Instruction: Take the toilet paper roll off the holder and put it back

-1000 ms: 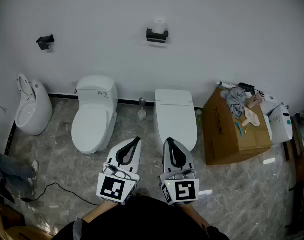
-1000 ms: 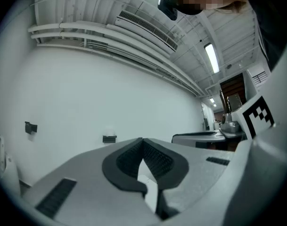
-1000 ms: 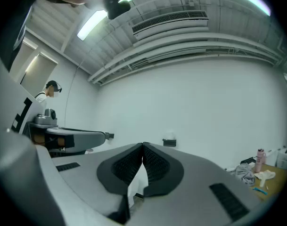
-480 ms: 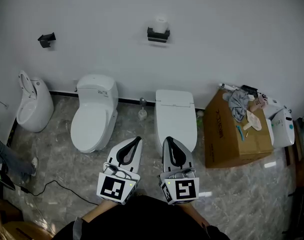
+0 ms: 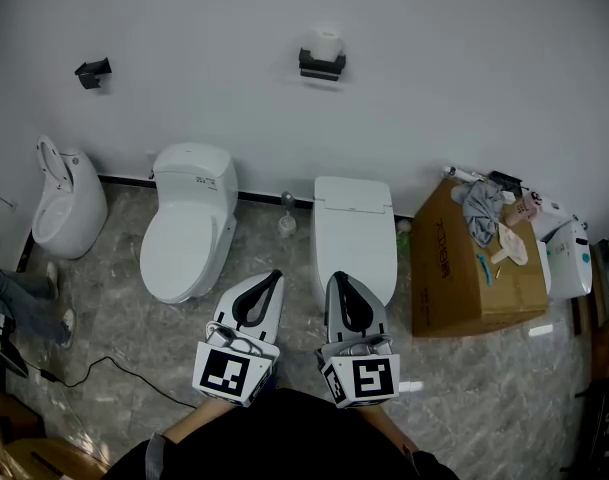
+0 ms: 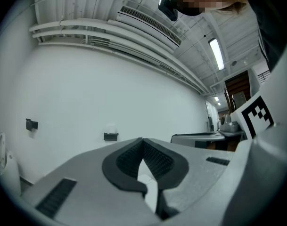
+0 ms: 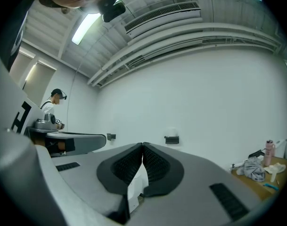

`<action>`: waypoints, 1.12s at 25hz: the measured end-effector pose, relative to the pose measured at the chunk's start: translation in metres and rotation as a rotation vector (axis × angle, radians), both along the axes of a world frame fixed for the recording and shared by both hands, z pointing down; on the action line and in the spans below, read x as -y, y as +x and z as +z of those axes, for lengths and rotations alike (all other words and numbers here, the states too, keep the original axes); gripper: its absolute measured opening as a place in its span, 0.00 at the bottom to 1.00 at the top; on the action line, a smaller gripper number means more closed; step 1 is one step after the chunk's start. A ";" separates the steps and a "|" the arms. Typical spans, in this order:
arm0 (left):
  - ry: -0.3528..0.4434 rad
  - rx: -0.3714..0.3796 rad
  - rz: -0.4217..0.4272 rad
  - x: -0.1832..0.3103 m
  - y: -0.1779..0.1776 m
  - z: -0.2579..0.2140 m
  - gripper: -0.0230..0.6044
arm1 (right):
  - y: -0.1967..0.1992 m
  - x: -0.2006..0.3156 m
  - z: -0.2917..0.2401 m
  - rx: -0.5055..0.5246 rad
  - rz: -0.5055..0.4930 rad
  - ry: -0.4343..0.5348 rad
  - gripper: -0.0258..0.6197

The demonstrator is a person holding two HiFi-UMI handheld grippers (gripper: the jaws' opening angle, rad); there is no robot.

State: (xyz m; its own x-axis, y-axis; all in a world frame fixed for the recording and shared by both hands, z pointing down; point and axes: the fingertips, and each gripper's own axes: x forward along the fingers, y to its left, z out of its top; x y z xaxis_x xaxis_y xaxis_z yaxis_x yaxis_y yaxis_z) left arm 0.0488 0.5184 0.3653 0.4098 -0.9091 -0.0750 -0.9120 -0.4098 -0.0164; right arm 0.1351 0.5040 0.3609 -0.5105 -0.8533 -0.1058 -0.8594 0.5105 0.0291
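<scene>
We hold both grippers low and side by side, pointing level at the far wall. The left gripper [image 6: 142, 139] has its ribbed pads [image 6: 155, 160] meeting at the tips, with nothing caught between them. The right gripper [image 7: 142, 145] is closed to the same point, tip against tip, and is also empty.

In the head view, a white toilet with its lid down [image 5: 354, 233] stands on the marble floor [image 5: 114, 308] at twelve o'clock from our right tips, close ahead. A second toilet [image 5: 189, 233] sits at ten o'clock from our left tips. A small bottle-like thing [image 5: 285, 218] stands between the two bowls, against the wall. A urinal [image 5: 64, 208] is further round at nine to ten o'clock.

The toilet paper roll [image 5: 328, 40] is well apart from both grippers, high on the white wall at twelve o'clock. It rests upright on top of the black holder [image 5: 322, 65]. Another small black fixture [image 5: 92, 70] hangs on the same wall at eleven o'clock.

At three o'clock from the right gripper a cardboard box [image 5: 464, 263] carries cloth and odd items on top. A white appliance [image 5: 564, 253] stands just beyond it. A cable [image 5: 114, 368] trails over the floor at eight o'clock.
</scene>
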 end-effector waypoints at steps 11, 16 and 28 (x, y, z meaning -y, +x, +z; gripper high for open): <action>0.000 0.004 -0.009 0.087 -0.027 0.000 0.05 | -0.026 0.087 0.001 0.000 -0.002 0.008 0.08; -0.005 0.003 0.022 0.136 -0.036 -0.003 0.05 | -0.037 0.139 -0.003 0.005 0.008 0.002 0.08; -0.036 0.013 0.076 0.248 -0.059 -0.005 0.05 | -0.058 0.249 -0.006 0.005 0.074 0.000 0.08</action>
State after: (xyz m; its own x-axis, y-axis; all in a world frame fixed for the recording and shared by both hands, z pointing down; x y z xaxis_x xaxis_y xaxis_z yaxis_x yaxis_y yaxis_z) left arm -0.0104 0.2703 0.3605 0.4787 -0.8772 -0.0375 -0.8780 -0.4786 -0.0119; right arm 0.0772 0.2553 0.3546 -0.4454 -0.8888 -0.1077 -0.8950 0.4454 0.0248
